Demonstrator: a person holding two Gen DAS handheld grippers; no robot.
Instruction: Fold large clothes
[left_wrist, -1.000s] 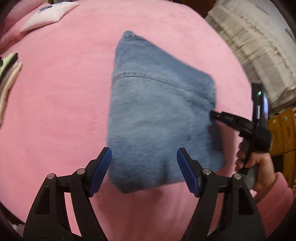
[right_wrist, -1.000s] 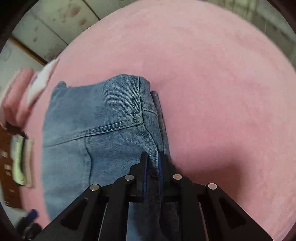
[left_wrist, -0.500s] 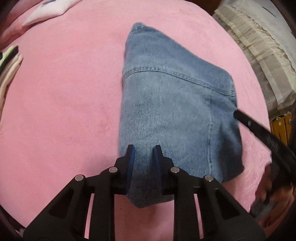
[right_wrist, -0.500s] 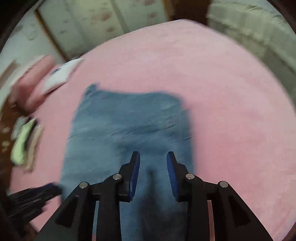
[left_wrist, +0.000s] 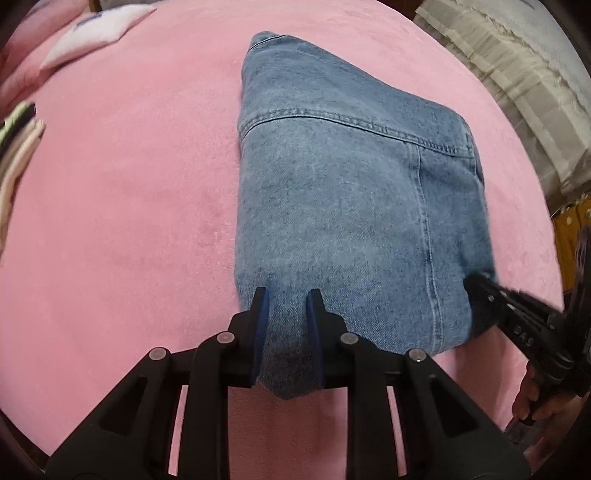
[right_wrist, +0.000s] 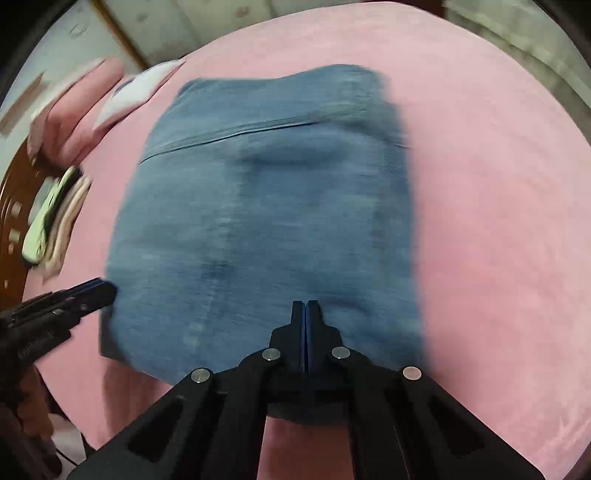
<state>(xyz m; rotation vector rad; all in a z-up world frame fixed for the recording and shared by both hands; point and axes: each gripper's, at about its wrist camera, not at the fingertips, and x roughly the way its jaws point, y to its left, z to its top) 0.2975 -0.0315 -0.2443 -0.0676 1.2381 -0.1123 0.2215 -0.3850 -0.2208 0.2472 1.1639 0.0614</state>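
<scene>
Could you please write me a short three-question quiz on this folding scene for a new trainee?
1. True or false: the folded jeans lie on a pink blanket.
2. Which gripper's blue pads show a wad of denim between them? A) left gripper B) right gripper C) neither
3. Fill in: in the right wrist view, the right gripper's pads look pressed ______, with no gap showing.

Key
1. True.
2. A. The left pads sit apart with the near edge of the jeans bunched between them.
3. Together. The view is blurred, so whether they pinch cloth is unclear.
</scene>
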